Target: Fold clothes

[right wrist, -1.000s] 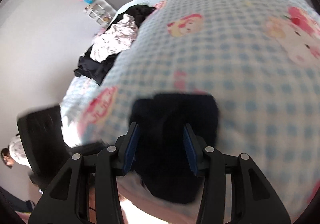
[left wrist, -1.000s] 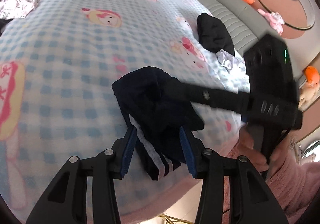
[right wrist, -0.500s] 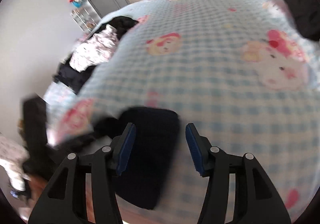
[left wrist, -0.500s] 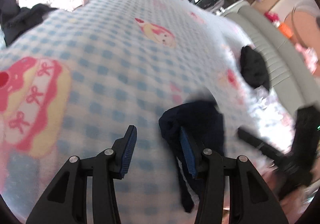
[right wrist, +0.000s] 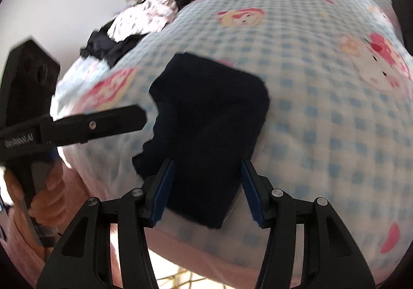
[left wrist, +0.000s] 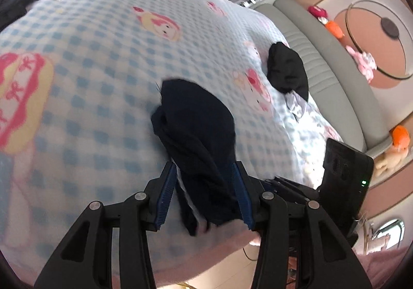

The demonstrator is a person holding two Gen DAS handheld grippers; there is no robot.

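Both grippers, left [left wrist: 204,193] and right [right wrist: 206,189], hang released over the dark garment [right wrist: 206,129]. It now lies compact on the checked bedspread [right wrist: 322,134], where a second ago it was bunched; this fold looks nearly finished.

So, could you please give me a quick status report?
Left gripper, right gripper open, astride dark garment. Lying on checked blanket. Nothing in the way.

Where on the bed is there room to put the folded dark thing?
Bare checked blanket lies between the dark garment and the small black item. The far corner is crowded with the heap of clothes.
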